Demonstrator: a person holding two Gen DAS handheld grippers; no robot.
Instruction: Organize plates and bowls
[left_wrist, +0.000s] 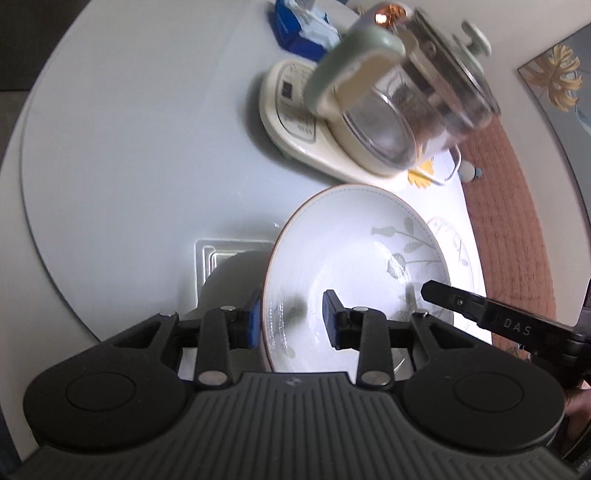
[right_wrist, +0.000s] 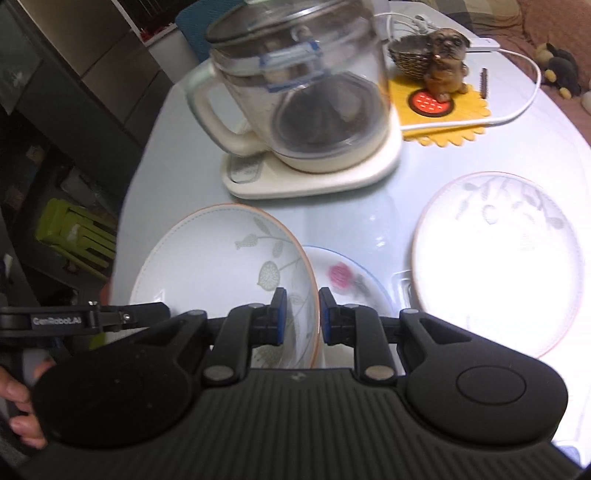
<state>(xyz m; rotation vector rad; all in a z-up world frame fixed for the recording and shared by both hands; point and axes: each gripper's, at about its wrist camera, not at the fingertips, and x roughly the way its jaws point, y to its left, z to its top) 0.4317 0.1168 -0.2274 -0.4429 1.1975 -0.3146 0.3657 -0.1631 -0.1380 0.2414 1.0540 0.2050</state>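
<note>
Left gripper (left_wrist: 293, 319) pinches near-left rim of leaf-pattern plate (left_wrist: 354, 258); right gripper (right_wrist: 301, 317), jaws near closed, clamps its right rim. Plate tilted above table (left_wrist: 129, 147). Rose plate (right_wrist: 347, 280) just behind, second leaf plate (right_wrist: 495, 266) right, glass kettle (right_wrist: 295, 92) beyond.

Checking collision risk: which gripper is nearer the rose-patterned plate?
Right. The right gripper, on the leaf bowl's rim, sits just beside the rose plate; the left gripper holds the bowl's opposite rim.
</note>
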